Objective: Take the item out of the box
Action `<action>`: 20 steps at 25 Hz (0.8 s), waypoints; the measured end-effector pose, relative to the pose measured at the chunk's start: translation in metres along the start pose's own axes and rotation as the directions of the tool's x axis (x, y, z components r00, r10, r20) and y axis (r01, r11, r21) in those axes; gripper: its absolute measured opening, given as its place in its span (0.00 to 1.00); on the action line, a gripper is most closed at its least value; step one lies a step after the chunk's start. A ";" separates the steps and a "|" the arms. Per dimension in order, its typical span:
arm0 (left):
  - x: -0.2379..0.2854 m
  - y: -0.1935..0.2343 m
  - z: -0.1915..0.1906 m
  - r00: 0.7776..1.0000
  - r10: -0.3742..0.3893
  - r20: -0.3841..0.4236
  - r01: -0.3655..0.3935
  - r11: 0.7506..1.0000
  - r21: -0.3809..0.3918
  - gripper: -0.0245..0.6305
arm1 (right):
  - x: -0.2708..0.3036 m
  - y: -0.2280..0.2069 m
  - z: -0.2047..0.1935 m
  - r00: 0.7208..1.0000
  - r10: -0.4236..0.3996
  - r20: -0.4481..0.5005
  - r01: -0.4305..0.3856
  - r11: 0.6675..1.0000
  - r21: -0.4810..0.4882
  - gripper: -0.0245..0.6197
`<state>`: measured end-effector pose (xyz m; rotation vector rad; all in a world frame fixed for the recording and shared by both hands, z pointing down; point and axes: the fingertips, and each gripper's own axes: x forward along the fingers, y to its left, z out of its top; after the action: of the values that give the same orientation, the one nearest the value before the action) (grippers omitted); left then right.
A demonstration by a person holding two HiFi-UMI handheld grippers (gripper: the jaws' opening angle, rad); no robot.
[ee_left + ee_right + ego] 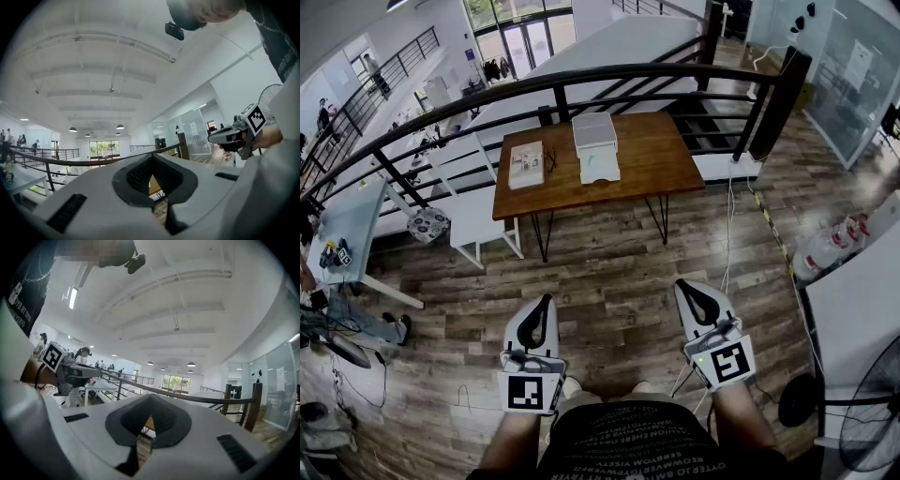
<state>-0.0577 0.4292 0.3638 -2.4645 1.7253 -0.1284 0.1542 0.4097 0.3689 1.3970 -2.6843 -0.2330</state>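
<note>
Grippers sit low in the head view, one in each hand, and both point out level toward 12 o'clock. The left gripper (546,302) is at about 7 o'clock. The right gripper (684,289) is at about 5 o'clock. Both are up in the air over the wood floor (609,272), with a gap between them.

In the left gripper view the two jaws are pressed together at the tips, with nothing between them. The right gripper view shows the same thing: jaws tight together and empty.

The box (594,131) is white. It stands on the brown table (647,159) at 12 o'clock, well apart from both grippers. It sits near the far edge of the table, about in the middle. I cannot tell what is inside it.

A flat white piece (600,166) lies just beside the box, on its 6 o'clock side. A booklet (526,164) lies at 9 o'clock from the box, a little apart from it.

A black rail (581,80) curves along behind the table. A white chair (478,211) stands at the table's 8 o'clock corner. A fan (872,412) stands at 4 o'clock, at the edge of the view.
</note>
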 end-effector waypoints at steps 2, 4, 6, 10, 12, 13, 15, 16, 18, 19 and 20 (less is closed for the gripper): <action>0.004 -0.011 0.003 1.000 0.005 0.001 -0.005 1.000 -0.004 0.04 | -0.006 -0.007 -0.001 1.000 0.007 0.010 -0.007 1.000 0.008 0.03; 0.009 -0.021 0.008 1.000 0.011 0.011 -0.011 1.000 -0.008 0.04 | -0.011 -0.015 -0.002 1.000 0.009 0.016 -0.010 1.000 0.017 0.03; 0.011 -0.029 0.013 1.000 0.017 0.017 -0.017 1.000 -0.008 0.04 | -0.016 -0.024 -0.004 1.000 0.012 0.013 -0.012 1.000 0.023 0.03; 0.013 -0.044 0.010 0.999 0.031 -0.017 -0.030 0.999 0.015 0.04 | -0.027 -0.037 -0.009 0.999 0.025 0.020 -0.026 0.998 0.057 0.03; 0.015 -0.051 0.005 0.998 0.037 -0.041 -0.036 0.999 0.031 0.04 | -0.031 -0.044 -0.015 0.999 0.034 0.017 -0.035 0.998 0.060 0.03; 0.016 -0.055 0.005 0.998 0.040 -0.042 -0.038 0.999 0.031 0.04 | -0.032 -0.047 -0.019 0.999 0.036 0.012 -0.036 0.998 0.060 0.03; 0.018 -0.060 0.006 0.999 0.039 -0.032 -0.038 0.999 0.031 0.04 | -0.032 -0.052 -0.025 0.999 0.033 0.001 -0.033 0.997 0.062 0.03; 0.019 -0.062 0.005 0.999 0.038 -0.028 -0.037 0.999 0.036 0.04 | -0.031 -0.054 -0.028 0.999 0.032 -0.004 -0.031 0.997 0.065 0.03; 0.022 -0.065 0.005 0.999 0.039 -0.022 -0.038 0.998 0.046 0.04 | -0.030 -0.058 -0.032 0.999 0.033 -0.011 -0.032 0.997 0.070 0.03; 0.024 -0.065 0.006 0.999 0.041 -0.014 -0.041 0.998 0.041 0.04 | -0.030 -0.059 -0.033 0.999 0.038 -0.013 -0.037 0.997 0.073 0.03; 0.026 -0.064 0.007 0.999 0.044 -0.005 -0.044 0.999 0.028 0.04 | -0.028 -0.059 -0.034 0.999 0.044 -0.016 -0.042 0.996 0.074 0.08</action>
<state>0.0117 0.4273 0.3665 -2.4070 1.7660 -0.1544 0.2236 0.3962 0.3909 1.3523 -2.7321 -0.1184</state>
